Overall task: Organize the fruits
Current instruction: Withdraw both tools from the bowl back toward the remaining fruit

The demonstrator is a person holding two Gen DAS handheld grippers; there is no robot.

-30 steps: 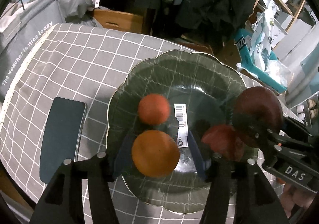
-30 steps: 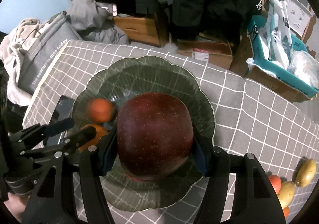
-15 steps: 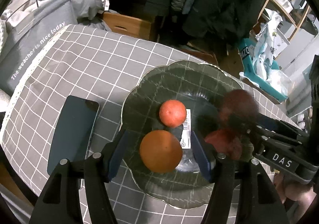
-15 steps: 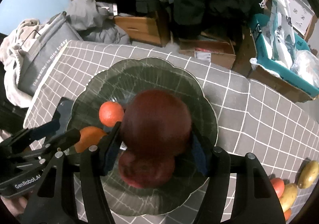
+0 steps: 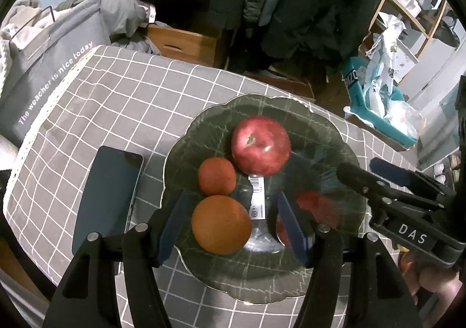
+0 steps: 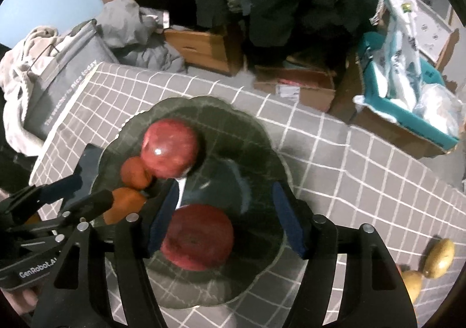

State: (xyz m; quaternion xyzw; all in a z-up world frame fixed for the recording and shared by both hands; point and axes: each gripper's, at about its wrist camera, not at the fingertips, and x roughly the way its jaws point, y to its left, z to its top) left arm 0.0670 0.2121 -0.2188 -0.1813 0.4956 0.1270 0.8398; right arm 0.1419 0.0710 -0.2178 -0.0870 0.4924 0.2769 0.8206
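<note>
The red apple (image 6: 170, 148) has dropped from the opening right claw (image 6: 224, 218) into the plate (image 6: 262, 135); left claw (image 5: 230, 224) gapes empty.

light: dim indoor | glare: apple (image 5: 261, 145) highlight | right view blurred | fisheye edges

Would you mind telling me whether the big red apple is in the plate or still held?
In the plate. The big red apple rests on the glass plate, clear of the right gripper, whose jaws are opening.

Black tools (image 5: 231, 226), blue-padded fingers (image 5: 171, 223)
</note>
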